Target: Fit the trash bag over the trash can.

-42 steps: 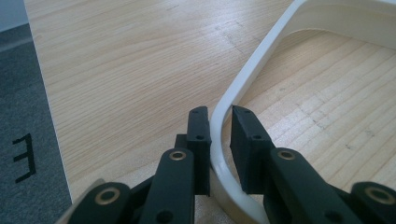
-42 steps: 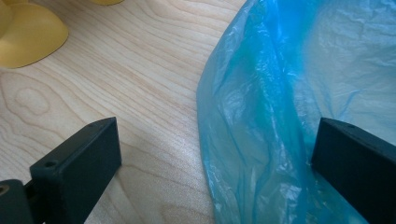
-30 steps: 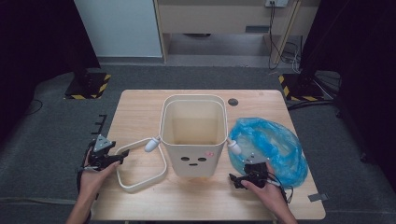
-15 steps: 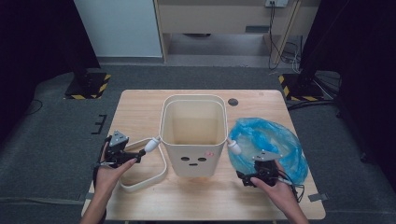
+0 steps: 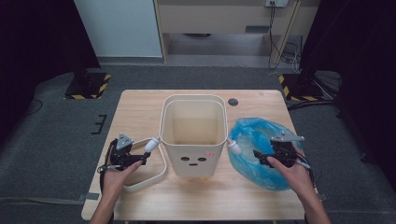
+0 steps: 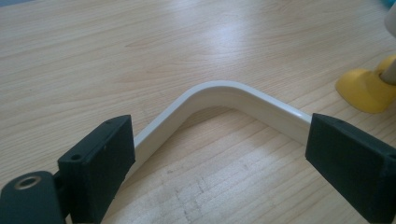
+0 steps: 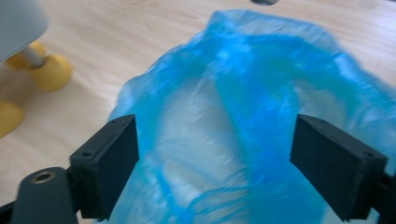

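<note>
A cream bin (image 5: 194, 135) with a face on its front stands mid-table on yellow feet (image 6: 366, 88). Its cream ring (image 5: 154, 175) lies flat on the wood to the left of it. My left gripper (image 5: 142, 158) hovers low over that ring. Its jaws have just opened and now stand apart, with the ring's bent corner (image 6: 219, 93) beyond them. A crumpled blue plastic bag (image 5: 254, 135) lies to the right of the bin. My right gripper (image 5: 259, 156) is over the bag's near side. Its jaws have just been closing, and blue film (image 7: 233, 107) bulges between them.
The wooden table (image 5: 140, 107) has a dark round spot (image 5: 233, 101) behind the bin. White knobs stick out of the bin's left side (image 5: 152, 143) and right side (image 5: 233, 147). Dark carpet surrounds the table, and black stands with striped bases are at the back.
My left hand slid right along the ring toward the bin. My right hand rose and moved right, onto the blue bag.
</note>
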Demonstrator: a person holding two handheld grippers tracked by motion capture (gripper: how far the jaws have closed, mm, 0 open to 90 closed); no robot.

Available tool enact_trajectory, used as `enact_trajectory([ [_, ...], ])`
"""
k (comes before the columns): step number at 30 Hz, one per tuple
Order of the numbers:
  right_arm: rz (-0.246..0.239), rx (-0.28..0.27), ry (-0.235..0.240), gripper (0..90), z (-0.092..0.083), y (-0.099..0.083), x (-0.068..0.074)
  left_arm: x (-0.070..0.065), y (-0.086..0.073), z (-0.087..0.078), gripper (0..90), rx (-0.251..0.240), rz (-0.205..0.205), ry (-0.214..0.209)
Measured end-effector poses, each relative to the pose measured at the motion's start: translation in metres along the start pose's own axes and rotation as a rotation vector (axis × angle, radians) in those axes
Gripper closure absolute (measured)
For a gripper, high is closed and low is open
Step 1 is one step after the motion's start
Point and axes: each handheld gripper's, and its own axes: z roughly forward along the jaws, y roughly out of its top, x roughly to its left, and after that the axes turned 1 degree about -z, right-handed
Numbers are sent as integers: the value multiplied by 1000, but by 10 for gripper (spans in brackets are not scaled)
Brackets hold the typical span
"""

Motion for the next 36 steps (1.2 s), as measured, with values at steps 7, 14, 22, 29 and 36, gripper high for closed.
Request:
enact_trajectory([
  [7,21,2,-36,242,4,16,-19,0,-3,-4,77,-14,-9,12],
  [14,50,8,-47,298,8,16,-33,0,-4,-7,82,-23,-24,24],
  [22,87,67,-42,198,42,-8,-32,-1,-5,-5,85,-16,-15,28],
  [29,72,122,-23,211,65,-26,-30,3,-8,-7,89,-14,-19,30],
  [36,63,87,-24,651,67,-30,-35,8,-12,-9,91,-32,-81,12],
])
